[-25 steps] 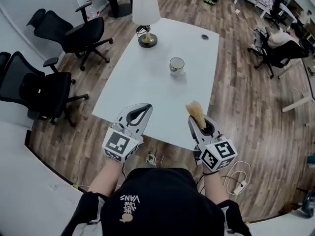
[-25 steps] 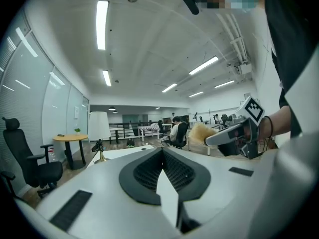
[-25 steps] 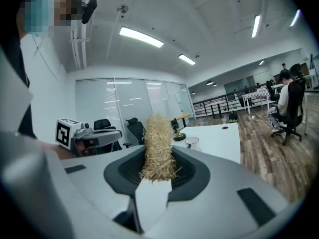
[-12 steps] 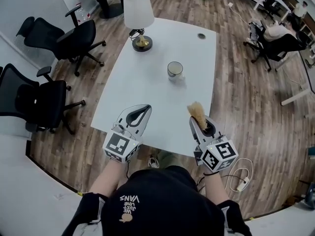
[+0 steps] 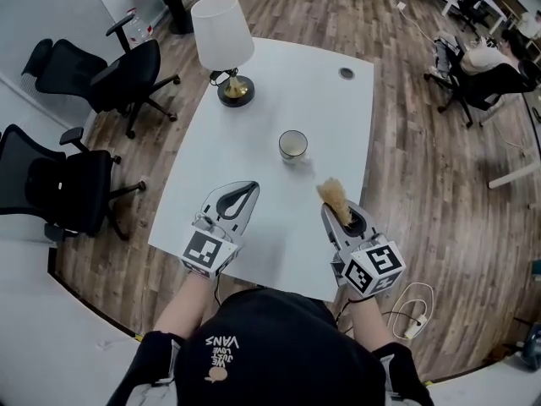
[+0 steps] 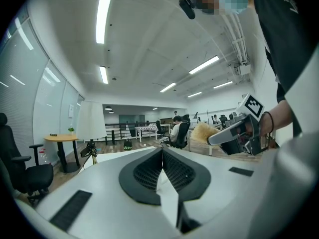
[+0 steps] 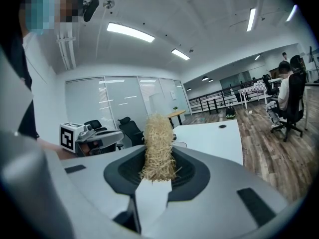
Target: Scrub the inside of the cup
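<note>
Cup [image 5: 293, 145]: upright, mid-worktop [image 5: 325, 100], ahead of both claws, touching neither. Left claw [image 5: 249, 187]: closed, empty. Right claw [image 5: 331, 211]: clamped on straw scrubber [image 5: 332, 193], bristles projecting forward. Lamp [image 5: 221, 32]: far corner.

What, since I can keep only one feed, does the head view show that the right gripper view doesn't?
Only the head view: the person's black top and the floor cable. Only the right gripper view: ceiling lights and a glass wall. Both: the white table, the left gripper, and the straw brush clamped in the right gripper.
</note>
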### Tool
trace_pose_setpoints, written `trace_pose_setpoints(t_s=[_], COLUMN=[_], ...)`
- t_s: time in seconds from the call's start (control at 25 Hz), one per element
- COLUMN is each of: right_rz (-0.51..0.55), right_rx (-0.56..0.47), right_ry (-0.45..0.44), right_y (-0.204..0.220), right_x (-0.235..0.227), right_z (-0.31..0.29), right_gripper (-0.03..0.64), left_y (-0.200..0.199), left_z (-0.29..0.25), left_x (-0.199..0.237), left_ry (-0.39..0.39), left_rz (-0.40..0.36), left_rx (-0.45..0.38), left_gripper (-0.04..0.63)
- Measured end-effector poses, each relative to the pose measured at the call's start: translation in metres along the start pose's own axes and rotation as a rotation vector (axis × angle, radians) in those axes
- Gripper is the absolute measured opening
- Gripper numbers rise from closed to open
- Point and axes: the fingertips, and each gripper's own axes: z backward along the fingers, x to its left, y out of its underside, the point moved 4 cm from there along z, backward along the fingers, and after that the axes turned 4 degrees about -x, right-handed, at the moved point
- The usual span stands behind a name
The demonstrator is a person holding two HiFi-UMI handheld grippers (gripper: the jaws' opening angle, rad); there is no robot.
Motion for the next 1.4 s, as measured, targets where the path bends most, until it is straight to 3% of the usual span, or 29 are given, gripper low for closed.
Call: trace_pose_setpoints(t_s=[0.32, 1.16, 1.28, 1.36, 1.4], right_rz=[-0.002, -0.063, -0.066, -0.069, -0.07], right_rx=[0.04, 0.083, 0.092, 0.098, 0.102], right_ry=[-0.041, 0.042, 0.052, 0.055, 0.055], right_y=[-0.001, 0.013, 0.016, 0.017, 0.018], right_x=[-0.032, -0.058, -0.063, -0.064, -0.065], right_z=[-0.03, -0.054, -0.055, -0.057, -0.057], right_gripper=[0.1, 0.1, 0.1, 0.1, 0.1], left_y=[0.02, 0.078, 0.09, 0.098, 0.102], left_z=[-0.045, -0.107, -0.118, -0.125, -0.128], left_x=[0.02, 0.046, 0.047, 0.048, 0.048], left_ry=[-0.004, 0.096, 0.126, 0.15, 0.159], left_rz=[0.035, 0.094, 0.117, 0.129, 0.136], left_rx=[0.026, 0.058, 0.067, 0.064, 0.068], left_gripper=[0.011, 0.026, 0.16, 0.309, 0.328])
